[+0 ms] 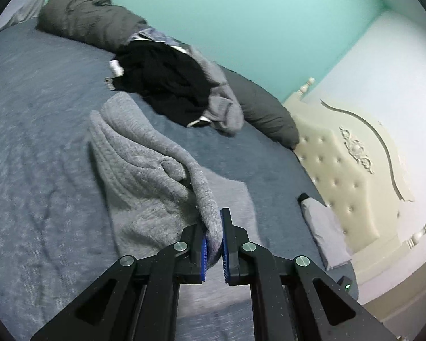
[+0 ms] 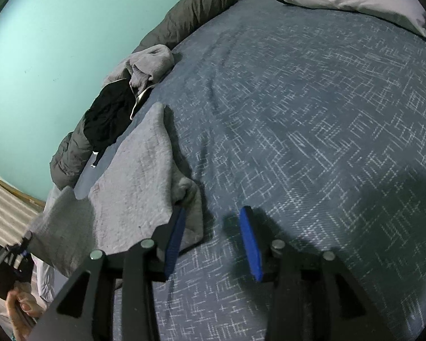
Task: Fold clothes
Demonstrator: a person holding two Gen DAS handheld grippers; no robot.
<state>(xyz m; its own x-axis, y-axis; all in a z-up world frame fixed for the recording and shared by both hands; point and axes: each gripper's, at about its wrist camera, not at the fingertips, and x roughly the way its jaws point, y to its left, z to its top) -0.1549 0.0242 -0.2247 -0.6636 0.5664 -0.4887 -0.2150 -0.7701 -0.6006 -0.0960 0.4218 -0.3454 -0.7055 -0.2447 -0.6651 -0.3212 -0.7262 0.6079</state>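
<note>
Left gripper (image 1: 213,243) pinches the soft grey knit garment's (image 1: 144,159) edge, mid-fold; right gripper (image 2: 213,244) gapes empty just beside it; next, carry that edge across

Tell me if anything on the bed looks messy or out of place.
Yes. A heap of unfolded clothes, black and grey, lies crumpled by the wall. The grey sweater is bunched, one end pinched in the left gripper.

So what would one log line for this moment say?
left tool: shut on grey garment, edge lifted | right tool: open, empty, beside the garment | bed cover: garment partly folded
</note>
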